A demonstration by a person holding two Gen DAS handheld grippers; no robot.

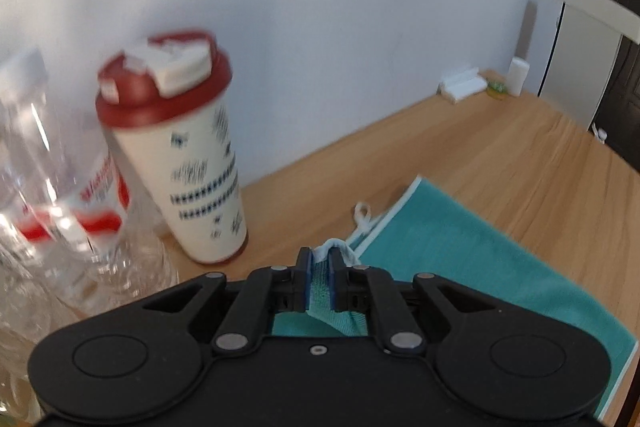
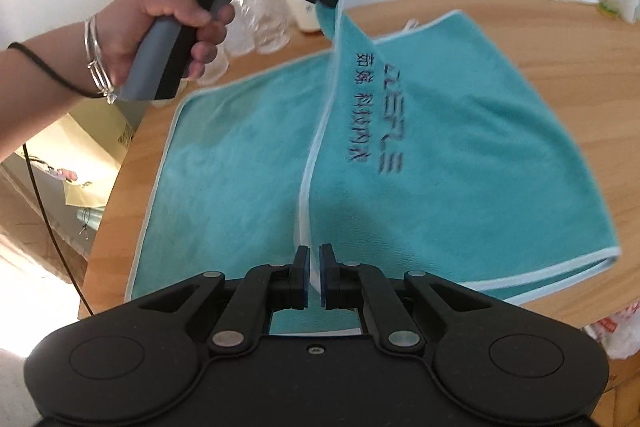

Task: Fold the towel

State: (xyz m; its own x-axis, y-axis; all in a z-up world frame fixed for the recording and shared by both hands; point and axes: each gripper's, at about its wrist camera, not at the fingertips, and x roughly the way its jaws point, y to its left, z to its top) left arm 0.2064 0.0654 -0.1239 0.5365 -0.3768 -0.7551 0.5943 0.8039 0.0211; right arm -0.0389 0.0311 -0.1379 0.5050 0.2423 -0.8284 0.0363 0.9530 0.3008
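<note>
Motion blur smears the tumbler's print and the clear bottle's label unreadable

A home room: wooden table against white wall, lidded tumbler, clear bottle.

The left tongs are matte black plastic: 2 round housings, angled link arms with silver pivot pins, a small screw at the centre, and blue pads lining the 2 fingers. The right tongs are built the same. Seen from the right wrist, the left unit has a grey handle, a black body printed "DAS" and a small screen. The hand on it wears silver bangles and a thin black cord.
</note>
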